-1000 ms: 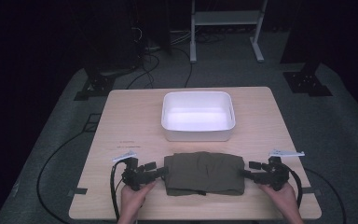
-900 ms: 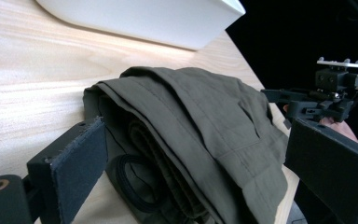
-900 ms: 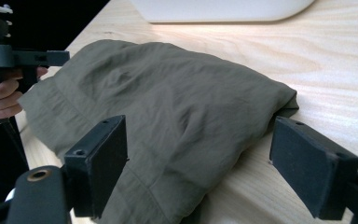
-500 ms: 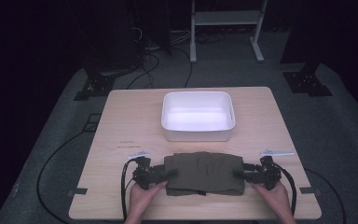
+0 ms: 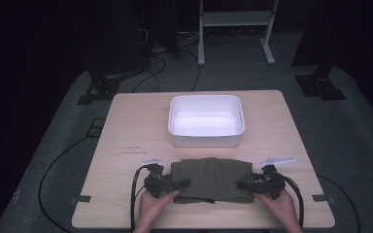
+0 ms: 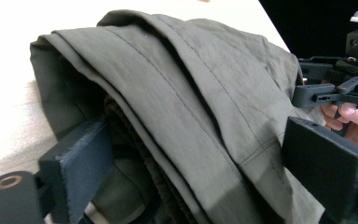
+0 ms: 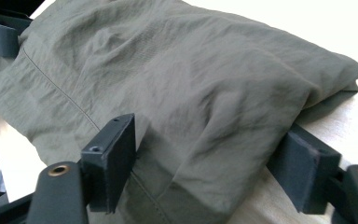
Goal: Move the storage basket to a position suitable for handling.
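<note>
Folded olive trousers (image 5: 211, 179) flat on table (image 5: 126, 126), between both grippers, tub (image 5: 207, 120) just beyond. Left gripper (image 6: 186, 163) and right gripper (image 7: 205, 163) straddling opposite ends, jaws just been closing, not clamped yet. Probably for even two-sided lift.

— What is the folded garment (image 5: 211, 179) made of?
— Matt olive woven cloth, creased, with stitched seams.
— And the rest?
— The table (image 5: 126, 131) looks like pale smooth wood. The white tub (image 5: 207, 141) seems smooth plastic, slightly glossy.
</note>
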`<state>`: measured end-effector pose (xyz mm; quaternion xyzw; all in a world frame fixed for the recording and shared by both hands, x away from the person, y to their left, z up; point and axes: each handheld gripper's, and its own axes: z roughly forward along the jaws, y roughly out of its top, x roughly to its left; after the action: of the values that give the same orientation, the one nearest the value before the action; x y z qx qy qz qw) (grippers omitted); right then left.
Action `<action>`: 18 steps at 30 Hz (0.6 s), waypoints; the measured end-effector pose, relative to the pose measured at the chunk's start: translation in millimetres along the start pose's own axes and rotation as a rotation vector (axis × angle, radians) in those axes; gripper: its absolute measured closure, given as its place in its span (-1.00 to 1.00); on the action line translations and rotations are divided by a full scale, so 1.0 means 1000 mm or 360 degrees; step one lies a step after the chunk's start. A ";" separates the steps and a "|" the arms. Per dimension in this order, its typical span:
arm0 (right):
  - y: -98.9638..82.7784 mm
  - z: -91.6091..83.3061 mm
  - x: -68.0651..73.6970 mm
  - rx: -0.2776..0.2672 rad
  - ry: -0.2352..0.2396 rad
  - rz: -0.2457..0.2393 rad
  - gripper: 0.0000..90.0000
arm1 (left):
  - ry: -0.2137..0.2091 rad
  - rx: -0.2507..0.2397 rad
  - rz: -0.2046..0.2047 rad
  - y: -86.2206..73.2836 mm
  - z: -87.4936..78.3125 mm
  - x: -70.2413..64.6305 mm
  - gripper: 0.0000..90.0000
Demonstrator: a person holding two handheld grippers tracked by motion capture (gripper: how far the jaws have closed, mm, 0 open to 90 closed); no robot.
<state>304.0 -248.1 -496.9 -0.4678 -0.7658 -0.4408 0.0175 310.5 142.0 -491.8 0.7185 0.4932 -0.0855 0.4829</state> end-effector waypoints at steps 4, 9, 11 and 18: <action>0.000 0.002 0.002 -0.0005 -0.0024 -0.0024 -0.25 | 0.0008 0.0022 0.0014 0.000 0.001 0.000 -0.69; 0.000 0.007 0.010 0.0017 -0.0077 -0.0103 0.04 | 0.0023 0.0048 0.0032 -0.001 0.003 -0.001 -0.57; 0.000 0.008 0.011 0.0019 -0.0083 -0.0119 0.08 | 0.0027 0.0056 0.0034 -0.002 0.003 -0.002 -0.55; 0.000 0.012 0.016 0.0042 -0.0076 -0.0169 0.40 | -0.0020 0.0092 0.0024 -0.002 0.005 -0.001 -0.31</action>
<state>299.6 -228.2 -497.2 -0.4366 -0.7956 -0.4196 -0.0180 310.5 138.0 -494.6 0.7353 0.4820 -0.1006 0.4656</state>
